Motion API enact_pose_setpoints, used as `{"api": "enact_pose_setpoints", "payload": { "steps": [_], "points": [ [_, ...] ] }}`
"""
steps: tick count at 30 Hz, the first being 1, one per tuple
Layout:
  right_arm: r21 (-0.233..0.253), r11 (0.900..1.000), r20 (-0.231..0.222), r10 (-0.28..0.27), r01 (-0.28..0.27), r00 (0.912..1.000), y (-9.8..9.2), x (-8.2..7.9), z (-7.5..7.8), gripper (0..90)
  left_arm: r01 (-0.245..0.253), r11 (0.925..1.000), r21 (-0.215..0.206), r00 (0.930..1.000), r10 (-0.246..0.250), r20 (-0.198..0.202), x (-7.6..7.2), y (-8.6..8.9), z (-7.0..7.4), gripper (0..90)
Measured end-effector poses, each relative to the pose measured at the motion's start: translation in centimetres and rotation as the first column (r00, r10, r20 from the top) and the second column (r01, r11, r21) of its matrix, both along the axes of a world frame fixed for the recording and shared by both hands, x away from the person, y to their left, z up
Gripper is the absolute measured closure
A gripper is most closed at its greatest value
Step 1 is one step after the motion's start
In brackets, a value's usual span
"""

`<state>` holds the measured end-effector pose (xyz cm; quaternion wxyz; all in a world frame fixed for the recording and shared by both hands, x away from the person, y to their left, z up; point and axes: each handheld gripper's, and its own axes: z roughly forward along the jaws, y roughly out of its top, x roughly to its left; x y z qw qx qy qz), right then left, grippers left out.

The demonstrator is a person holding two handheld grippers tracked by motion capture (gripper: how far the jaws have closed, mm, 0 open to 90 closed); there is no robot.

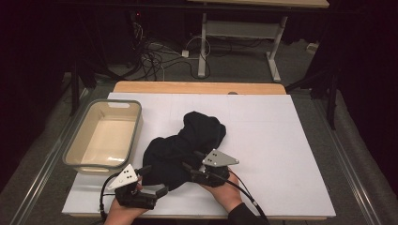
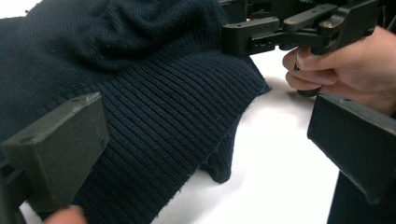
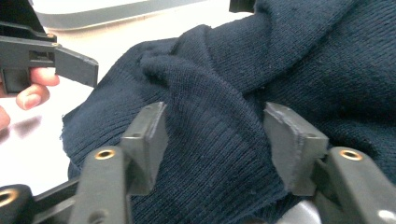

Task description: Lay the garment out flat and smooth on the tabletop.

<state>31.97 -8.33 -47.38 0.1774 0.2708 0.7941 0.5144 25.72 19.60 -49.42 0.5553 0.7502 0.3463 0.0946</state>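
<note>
both hands come in at the near table edge, each holding a gripper at the near hem of a dark knit garment (image 1: 185,147) that lies crumpled on the white table (image 1: 281,154), right of a grey-rimmed bin (image 1: 75,140). right gripper (image 1: 190,169) is the nearer one to the cloth: in the right gripper view its jaws stand apart with a raised fold of the ribbed knit (image 3: 215,140) bulging up between them, cloth at or very near both pads, not yet pinched. left gripper (image 1: 152,176) sits at the garment's near-left corner; in the left gripper view its jaws are wide apart, the ribbed hem (image 2: 177,126) running across the left jaw and ending in a loose corner that droops onto the table between the two jaws, while the right-hand jaw hangs over bare table, clear of the cloth. the garment's bulk stretches away from both grippers, up and to the right toward the far side of the table, so the hem is the closest edge to each. judging from this, the right one need only close where it is, while the left one would have to shift in over the hem before closing, or it may catch just the corner.
</note>
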Motion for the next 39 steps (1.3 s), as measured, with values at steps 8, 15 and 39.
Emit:
{"api": "enact_pose_setpoints", "payload": {
  "steps": [8,15,39],
  "points": [
    [-0.041,0.999,0.033,0.026,-0.024,0.9991,-0.9,-0.9,0.2,84.9,-0.025,0.9996,0.013,0.9994,0.025,0.024,-0.1,-0.6,0.3,0.0],
    [-0.054,0.998,0.069,0.030,-0.026,0.9972,-2.3,-1.9,0.6,86.0,0.002,0.9997,-0.023,0.9994,-0.002,0.033,-0.2,-0.9,0.5,0.0],
    [-0.026,0.983,0.037,-0.179,0.180,0.9832,-14.6,-4.0,0.9,85.9,0.027,0.9974,-0.067,0.9954,-0.021,0.094,0.4,-1.0,1.5,0.0]
  ]
}}
